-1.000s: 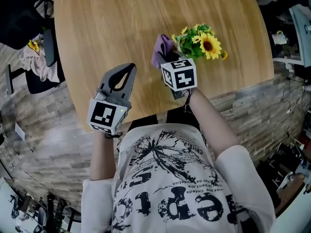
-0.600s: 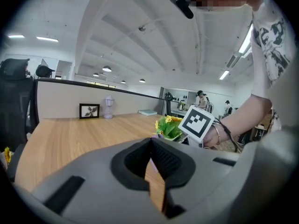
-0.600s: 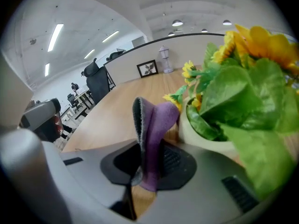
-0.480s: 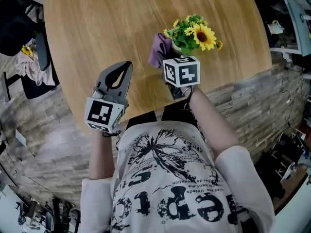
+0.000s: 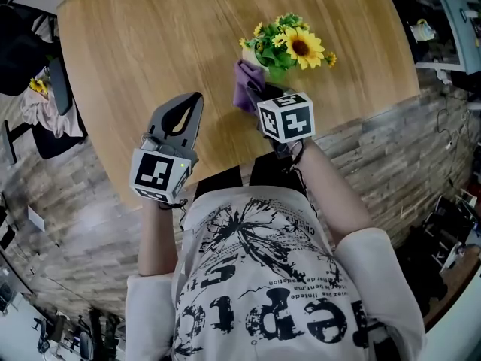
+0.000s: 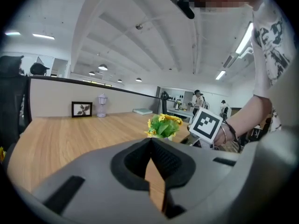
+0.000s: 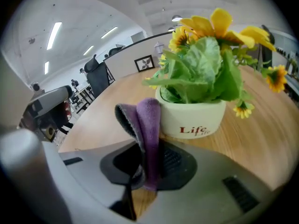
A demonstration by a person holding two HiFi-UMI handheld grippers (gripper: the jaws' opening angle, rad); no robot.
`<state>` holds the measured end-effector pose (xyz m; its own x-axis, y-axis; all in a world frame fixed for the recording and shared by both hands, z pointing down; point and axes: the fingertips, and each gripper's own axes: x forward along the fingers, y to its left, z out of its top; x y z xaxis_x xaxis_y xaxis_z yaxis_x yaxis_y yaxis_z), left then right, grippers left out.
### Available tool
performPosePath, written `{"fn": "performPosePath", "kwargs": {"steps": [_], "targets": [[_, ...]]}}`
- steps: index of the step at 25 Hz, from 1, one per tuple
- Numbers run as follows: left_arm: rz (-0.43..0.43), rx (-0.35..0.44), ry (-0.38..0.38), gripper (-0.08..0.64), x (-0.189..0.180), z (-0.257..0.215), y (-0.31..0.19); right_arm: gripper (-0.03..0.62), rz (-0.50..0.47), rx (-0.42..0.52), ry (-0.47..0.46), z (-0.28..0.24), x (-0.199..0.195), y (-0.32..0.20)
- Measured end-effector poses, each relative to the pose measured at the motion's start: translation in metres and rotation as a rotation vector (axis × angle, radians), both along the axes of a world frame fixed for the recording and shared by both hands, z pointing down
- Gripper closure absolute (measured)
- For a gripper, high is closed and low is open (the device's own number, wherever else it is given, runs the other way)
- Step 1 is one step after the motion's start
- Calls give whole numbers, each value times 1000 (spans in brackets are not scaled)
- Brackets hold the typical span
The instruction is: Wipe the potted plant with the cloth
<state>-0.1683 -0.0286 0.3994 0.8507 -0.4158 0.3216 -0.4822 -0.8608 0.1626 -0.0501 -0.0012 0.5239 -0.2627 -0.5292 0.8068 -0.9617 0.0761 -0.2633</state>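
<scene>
A potted plant (image 5: 284,47) with yellow sunflowers and green leaves stands in a cream pot (image 7: 195,117) near the round wooden table's (image 5: 150,43) front edge. My right gripper (image 5: 259,100) is shut on a folded purple cloth (image 7: 145,127), which sticks up from the jaws and rests against the pot's left side. The cloth (image 5: 246,85) lies just left of the pot in the head view. My left gripper (image 5: 186,110) hovers over the table's front left, shut with nothing in it (image 6: 150,146), and the plant (image 6: 163,126) shows beyond its tips.
A picture frame (image 6: 81,109) and a small lavender vase (image 6: 102,104) stand at the table's far edge. A dark office chair (image 5: 30,51) is by the table's left side. The person's torso is close against the table's near rim.
The right gripper with the cloth has drawn in toward the pot's near left side. The left gripper has hardly moved.
</scene>
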Motion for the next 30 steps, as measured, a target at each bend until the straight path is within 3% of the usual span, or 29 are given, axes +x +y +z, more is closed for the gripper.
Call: {"fn": "performPosePath", "kwargs": {"steps": [12,17,23,26,30], "targets": [[111,10,3,557,46,5,16,506,-39,-40,80,-4,42,44],[164,-3,7,557,69,10,18,509,43,-36,227,-17,105,59],[157,-26,23,495,93,26,2,511,172,-36,255,-15,163,48],[174,-45,1,379,108,44,-2,511,187,-39,246,-10,175,41],[256,-38,-32,132,131,62,-5,511,188,-29,230,-8,185,31]]}}
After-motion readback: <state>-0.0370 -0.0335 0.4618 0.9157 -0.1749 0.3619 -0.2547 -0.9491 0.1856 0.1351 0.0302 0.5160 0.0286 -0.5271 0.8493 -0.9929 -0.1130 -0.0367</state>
